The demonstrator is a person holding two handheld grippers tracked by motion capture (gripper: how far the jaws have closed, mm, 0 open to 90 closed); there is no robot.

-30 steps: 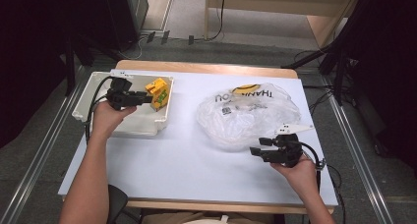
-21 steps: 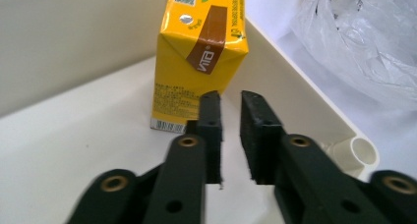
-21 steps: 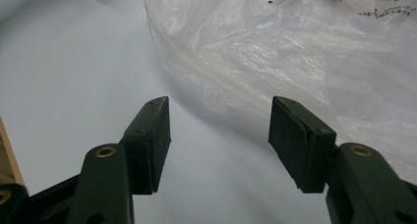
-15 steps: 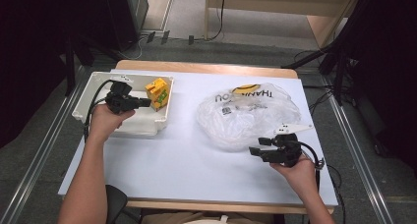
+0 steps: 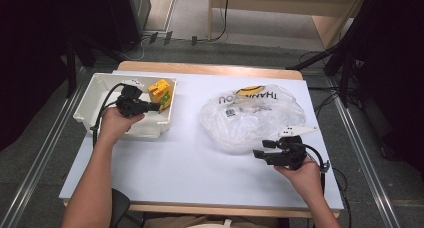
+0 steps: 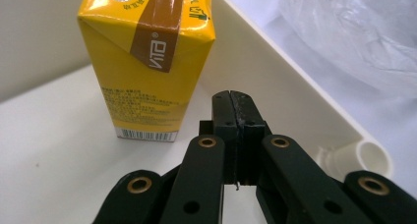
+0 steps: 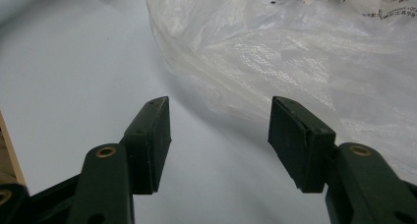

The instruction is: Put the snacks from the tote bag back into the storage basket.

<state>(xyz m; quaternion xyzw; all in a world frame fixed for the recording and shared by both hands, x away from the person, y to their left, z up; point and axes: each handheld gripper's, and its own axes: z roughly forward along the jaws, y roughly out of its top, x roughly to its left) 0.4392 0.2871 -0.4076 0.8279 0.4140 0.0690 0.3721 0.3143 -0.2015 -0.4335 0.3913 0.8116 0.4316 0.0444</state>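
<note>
Inside white bin (image 5: pixel 95 95), L gripper (image 6: pixel 231 103) sits closed, empty, beside yellow carton (image 6: pixel 147 62); R gripper (image 7: pixel 219 135) wide near plastic bag (image 7: pixel 295 52).

The white plastic bin (image 5: pixel 100 95) sits at the table's (image 5: pixel 175 173) far left, with the yellow drink carton (image 5: pixel 161 91) standing upright inside it at the right end. The left gripper (image 5: pixel 150 107) is in the bin too — just in front of the carton. The crumpled clear plastic bag (image 5: pixel 250 115) lies right of centre, with the right gripper (image 5: pixel 260 150) just in front of it.
</note>
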